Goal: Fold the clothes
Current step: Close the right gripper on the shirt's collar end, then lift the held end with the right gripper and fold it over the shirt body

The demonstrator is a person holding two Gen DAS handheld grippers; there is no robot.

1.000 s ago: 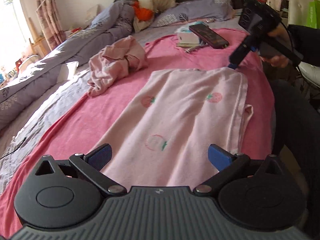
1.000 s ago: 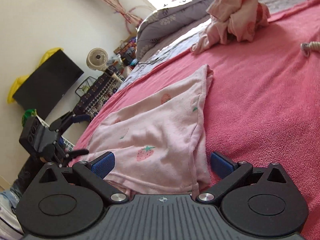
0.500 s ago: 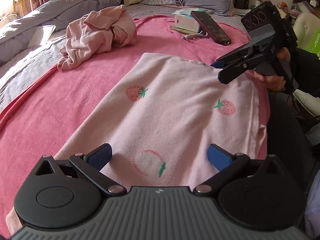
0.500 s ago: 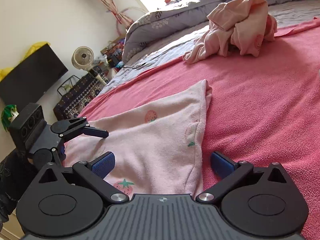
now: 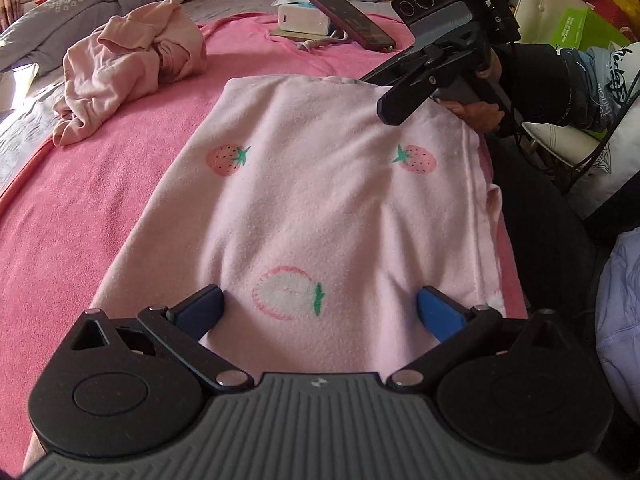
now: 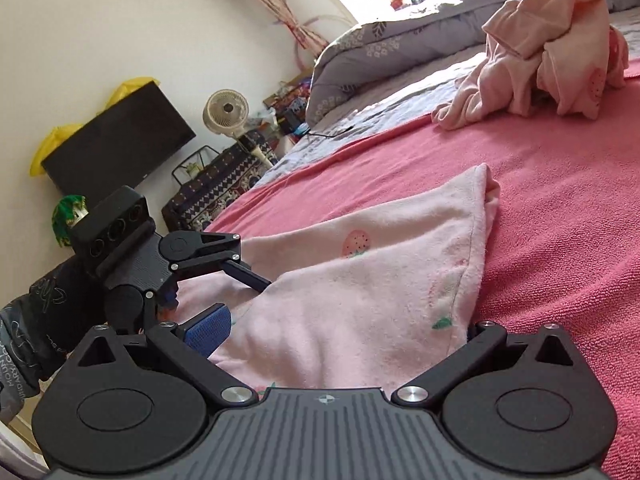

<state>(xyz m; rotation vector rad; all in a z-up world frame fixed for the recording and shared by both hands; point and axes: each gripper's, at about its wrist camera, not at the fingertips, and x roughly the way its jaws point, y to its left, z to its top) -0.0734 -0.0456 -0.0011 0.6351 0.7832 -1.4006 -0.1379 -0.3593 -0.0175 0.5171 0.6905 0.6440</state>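
Spread flat on the deep pink terry bed cover (image 5: 100,208): a pale pink fleece garment with strawberry prints (image 5: 320,208), near the person's edge of the bed. Over its near hem, the left gripper (image 5: 320,308), blue pads wide apart, with cloth lying between and under them, not clamped. At the far right corner of the same garment, the right gripper (image 5: 384,92), held by a hand (image 5: 478,114) in a dark sleeve. From the right wrist view, left blue pad (image 6: 210,326) clearly visible, the other pad hidden behind a raised fold of the garment; fingers spread wide, with the fabric bunched up between them, possibly only resting against it and not pinched. Further up the bed, well apart from the flat garment, a crumpled heap of peach-pink clothing (image 5: 128,68). Near the pillows, a white tissue box (image 5: 304,20) with a dark smartphone (image 5: 352,22) leaning on it. Beside the bed, by the wall, a black flat television (image 6: 120,132) and a small white fan (image 6: 226,112).
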